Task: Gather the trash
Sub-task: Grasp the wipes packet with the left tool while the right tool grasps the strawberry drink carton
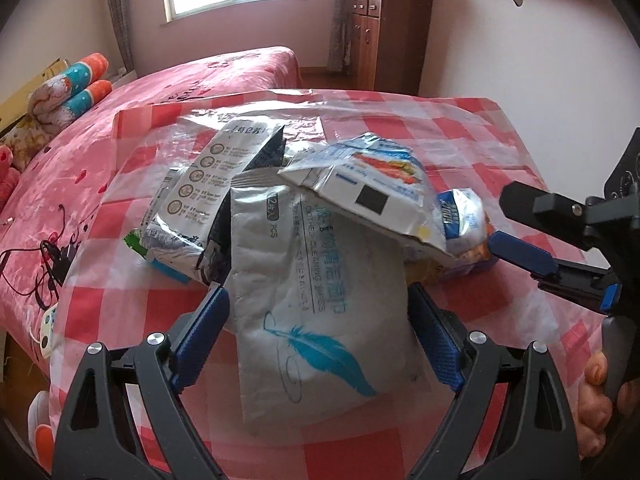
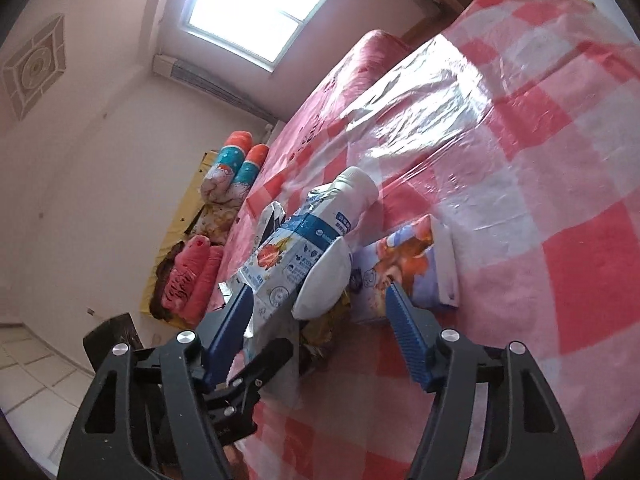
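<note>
A heap of trash lies on the red-and-white checked table (image 1: 500, 132). At its front is a white wipes pouch (image 1: 320, 300) with a blue feather print. My left gripper (image 1: 318, 290) is open, with a blue pad at each side edge of the pouch. Above the pouch lie a crumpled blue-and-white wrapper (image 1: 368, 188) and a silver bag with round icons (image 1: 200, 192). My right gripper (image 2: 320, 290) is open around the base of a white bottle (image 2: 320, 236) with a blue label. Its left pad brushes the label. Its right pad stands by a purple tissue pack (image 2: 404, 256).
A clear plastic sheet (image 1: 168, 144) covers the far part of the table. A pink bed (image 1: 140, 96) borders the table on the left, with rolled bedding (image 1: 80, 80) and cables (image 1: 56, 256) on it. A wooden cabinet (image 1: 384, 36) stands behind. A person's hand (image 1: 600, 392) holds the right gripper.
</note>
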`<state>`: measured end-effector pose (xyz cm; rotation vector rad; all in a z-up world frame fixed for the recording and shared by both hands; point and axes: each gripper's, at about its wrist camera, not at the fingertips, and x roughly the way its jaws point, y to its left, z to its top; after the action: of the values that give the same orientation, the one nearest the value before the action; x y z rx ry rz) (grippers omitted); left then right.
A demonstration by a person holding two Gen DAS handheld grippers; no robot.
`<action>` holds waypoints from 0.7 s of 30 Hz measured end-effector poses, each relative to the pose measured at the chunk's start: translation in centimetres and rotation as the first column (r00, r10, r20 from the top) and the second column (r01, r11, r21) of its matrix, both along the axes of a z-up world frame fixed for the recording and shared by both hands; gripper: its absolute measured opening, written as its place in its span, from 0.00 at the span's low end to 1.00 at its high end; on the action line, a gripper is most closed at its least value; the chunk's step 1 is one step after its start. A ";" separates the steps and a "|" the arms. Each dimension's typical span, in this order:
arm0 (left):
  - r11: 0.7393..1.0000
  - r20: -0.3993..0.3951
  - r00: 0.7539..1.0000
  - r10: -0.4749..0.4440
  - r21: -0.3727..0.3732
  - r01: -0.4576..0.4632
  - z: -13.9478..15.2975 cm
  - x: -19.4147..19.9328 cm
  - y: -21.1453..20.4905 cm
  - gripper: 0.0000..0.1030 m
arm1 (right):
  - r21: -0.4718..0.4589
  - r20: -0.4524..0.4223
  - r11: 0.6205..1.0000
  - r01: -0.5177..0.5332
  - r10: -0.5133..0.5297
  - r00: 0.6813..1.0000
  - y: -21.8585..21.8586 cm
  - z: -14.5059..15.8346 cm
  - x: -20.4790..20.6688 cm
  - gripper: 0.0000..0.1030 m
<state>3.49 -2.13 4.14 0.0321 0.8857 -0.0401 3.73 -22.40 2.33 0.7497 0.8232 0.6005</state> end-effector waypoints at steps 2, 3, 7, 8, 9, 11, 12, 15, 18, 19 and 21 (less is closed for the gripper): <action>1.000 -0.005 1.000 0.011 0.002 -0.011 -0.3 0.2 0.2 0.87 | -0.014 -0.001 1.000 -0.006 0.006 1.000 0.5 -0.1 0.5 0.62; 1.000 -0.007 1.000 0.016 0.002 -0.016 -0.4 0.3 0.3 0.87 | -0.014 -0.003 1.000 -0.014 0.014 1.000 0.7 -0.2 0.8 0.60; 0.999 -0.013 0.999 0.044 -0.023 -0.044 -0.9 0.5 1.1 0.87 | -0.044 -0.003 0.998 -0.034 0.034 0.999 2.0 -0.3 1.5 0.52; 0.998 -0.007 0.999 0.048 -0.027 -0.048 -0.9 0.5 1.2 0.87 | -0.049 -0.003 0.998 -0.036 0.036 0.999 2.2 -0.3 1.5 0.50; 0.998 -0.002 0.999 0.048 -0.034 -0.048 -0.9 0.4 1.3 0.87 | -0.054 -0.002 0.998 -0.038 0.038 0.999 2.4 -0.3 1.6 0.47; 0.998 0.004 0.999 0.051 -0.034 -0.051 -0.8 0.3 1.4 0.82 | -0.067 0.003 0.997 -0.037 0.037 0.999 2.7 -0.4 1.5 0.42; 0.998 0.012 0.998 0.054 -0.039 -0.053 -0.8 0.2 1.5 0.80 | -0.071 0.004 0.997 -0.034 0.035 0.999 2.8 -0.5 1.4 0.36; 0.996 0.023 0.998 0.056 -0.067 -0.055 -0.6 -0.2 1.9 0.75 | -0.086 0.006 0.996 -0.029 0.030 1.000 3.0 -0.6 1.1 0.32; 0.994 0.029 0.998 0.056 -0.099 -0.053 -0.5 -0.6 2.4 0.71 | -0.091 0.011 0.995 -0.027 0.028 1.000 2.8 -0.8 0.5 0.29; 0.993 0.028 0.998 0.057 -0.108 -0.053 -0.4 -0.7 2.5 0.69 | -0.099 0.017 0.995 -0.026 0.028 0.999 2.8 -0.7 0.0 0.29; 0.990 0.028 0.998 0.058 -0.133 -0.053 -0.5 -1.0 2.9 0.68 | -0.107 0.023 0.994 -0.024 0.027 0.999 2.8 -0.6 -0.6 0.29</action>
<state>2.46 0.72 3.68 -0.1156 0.8505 -0.0461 3.08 -19.60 1.71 0.6340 0.8369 0.5825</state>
